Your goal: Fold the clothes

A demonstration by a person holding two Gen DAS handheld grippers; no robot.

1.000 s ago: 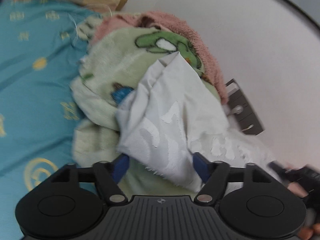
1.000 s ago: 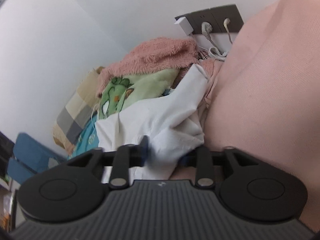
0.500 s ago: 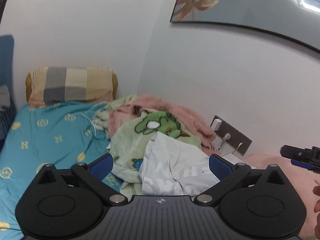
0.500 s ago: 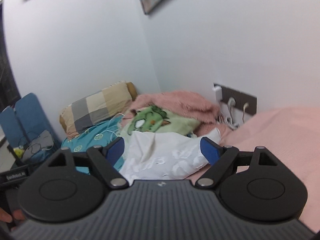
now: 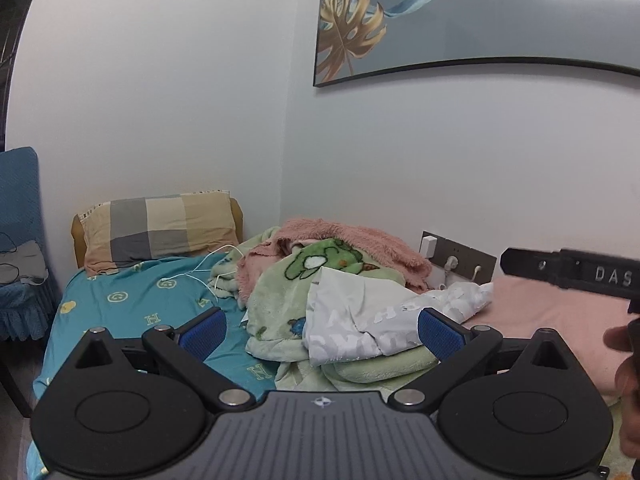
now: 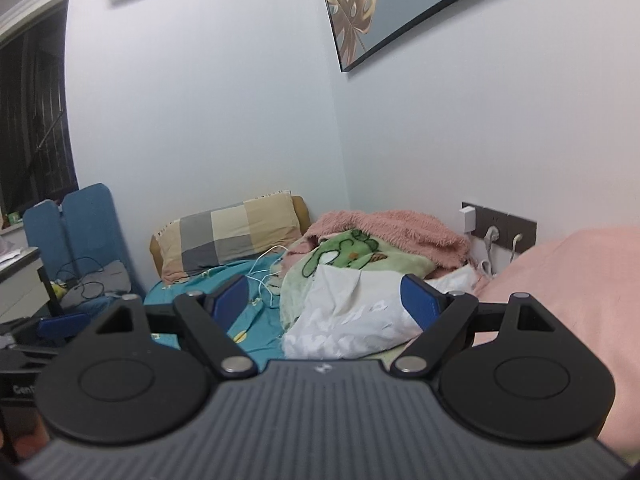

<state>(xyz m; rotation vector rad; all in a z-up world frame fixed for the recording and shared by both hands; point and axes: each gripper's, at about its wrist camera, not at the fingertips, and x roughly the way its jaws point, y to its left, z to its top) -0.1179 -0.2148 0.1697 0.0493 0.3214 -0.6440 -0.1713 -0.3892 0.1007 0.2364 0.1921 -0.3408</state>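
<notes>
White garment (image 5: pixel 360 320) lies crumpled on the green blanket (image 5: pixel 280 304) ahead of both my tongs, left tongs (image 5: pixel 320 330) and right tongs (image 6: pixel 324 300) gaping wide and empty.

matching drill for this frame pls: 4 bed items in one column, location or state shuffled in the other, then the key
1. white printed garment
2. checked grey-and-beige pillow
3. fuzzy pink blanket
4. white charger cable

A. lies on the teal sheet
B. at the head of the bed against the wall
C. crumpled on the green cartoon blanket, no gripper on it
D. heaped behind the green blanket, near the wall sockets

Pairs: 1-C, 2-B, 3-D, 4-A
</notes>
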